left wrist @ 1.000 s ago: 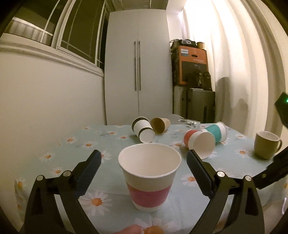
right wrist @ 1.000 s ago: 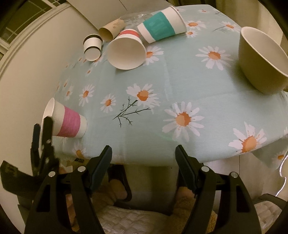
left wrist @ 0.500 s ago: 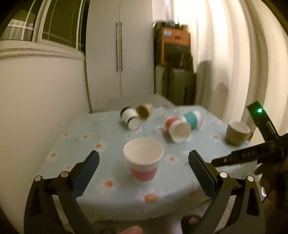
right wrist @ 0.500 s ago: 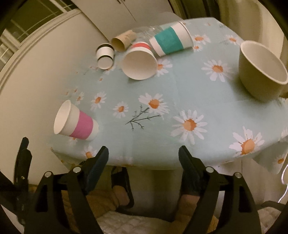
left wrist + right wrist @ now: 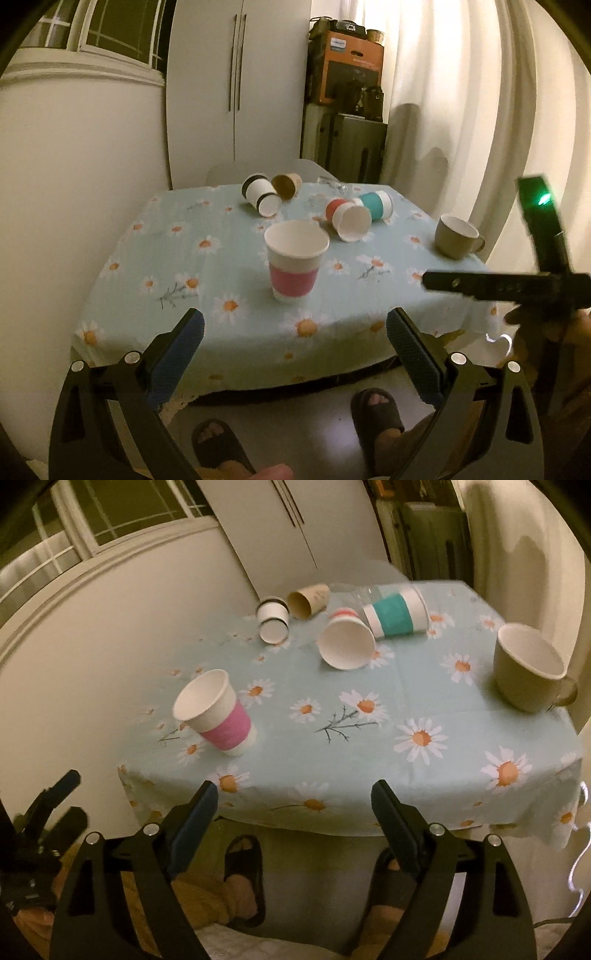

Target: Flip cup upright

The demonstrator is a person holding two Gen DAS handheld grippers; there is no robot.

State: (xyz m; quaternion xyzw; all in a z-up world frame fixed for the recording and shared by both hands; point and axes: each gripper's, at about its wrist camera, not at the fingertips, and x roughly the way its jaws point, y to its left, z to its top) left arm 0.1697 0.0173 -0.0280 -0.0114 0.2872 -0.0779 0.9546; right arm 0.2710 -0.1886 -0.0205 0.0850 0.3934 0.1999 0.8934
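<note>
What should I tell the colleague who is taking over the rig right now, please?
Left tool: open, empty, held back off the table's near edge.
Right tool: open, empty, also short of the table.
Done: the pink-banded cup stands upright near the front edge, free of both tools.
Left: four paper cups lie on their sides further back: black-ringed cup, brown cup, red-banded cup, teal-banded cup.
The beige mug already stands upright at the right.

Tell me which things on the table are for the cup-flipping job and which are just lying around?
For the job: pink cup, already upright; left gripper, open.

Lying around: four tipped paper cups, red, teal, black-striped, brown; mug.
</note>
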